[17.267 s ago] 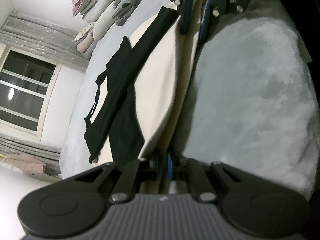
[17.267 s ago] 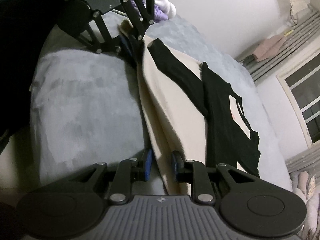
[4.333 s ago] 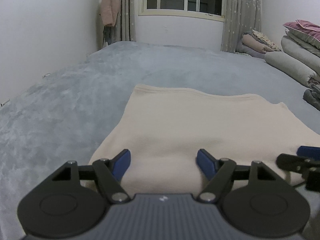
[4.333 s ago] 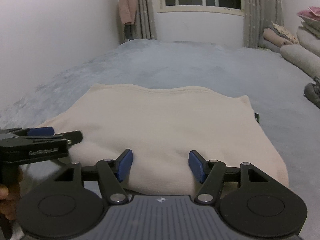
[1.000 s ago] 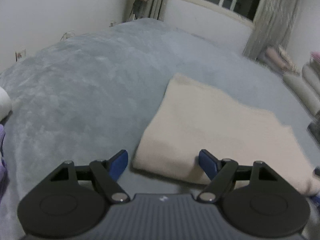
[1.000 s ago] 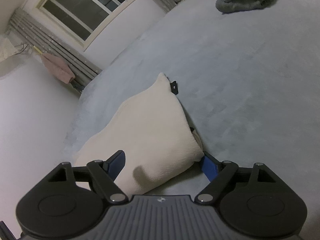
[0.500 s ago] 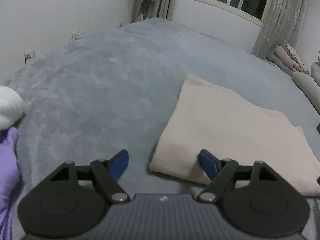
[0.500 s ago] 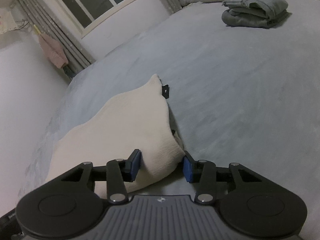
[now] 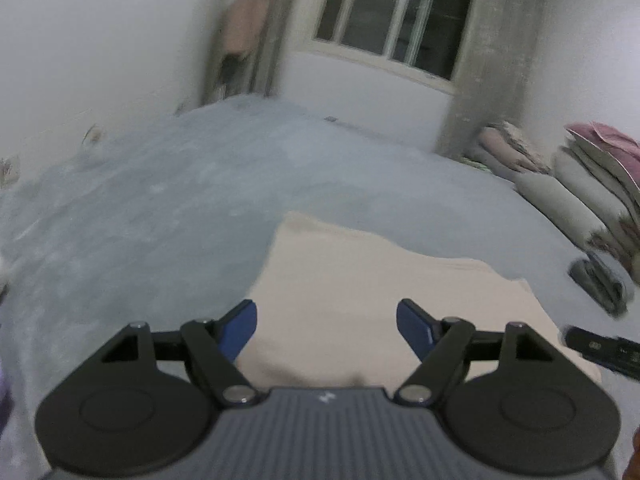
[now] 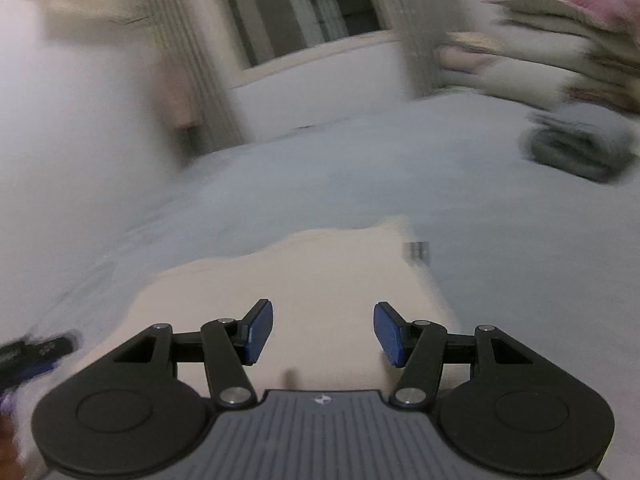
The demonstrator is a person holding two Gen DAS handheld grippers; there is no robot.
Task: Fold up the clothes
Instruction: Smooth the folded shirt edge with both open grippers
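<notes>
Cream garment [image 9: 360,280] folded, lying flat on the grey bed cover [image 9: 160,208], both my grippers off it.

My right gripper [image 10: 323,332] pinched the garment's near corner half a second ago; now its jaws are opening, nothing pressed between the pads, cloth just below and ahead of them. My left gripper [image 9: 326,330] stands wide, empty, the garment's near edge under its jaws where a second ago it lay off to their right. I judge this piece finished. Dark folded bundle [image 10: 580,152] sits well beyond my right jaws.
</notes>
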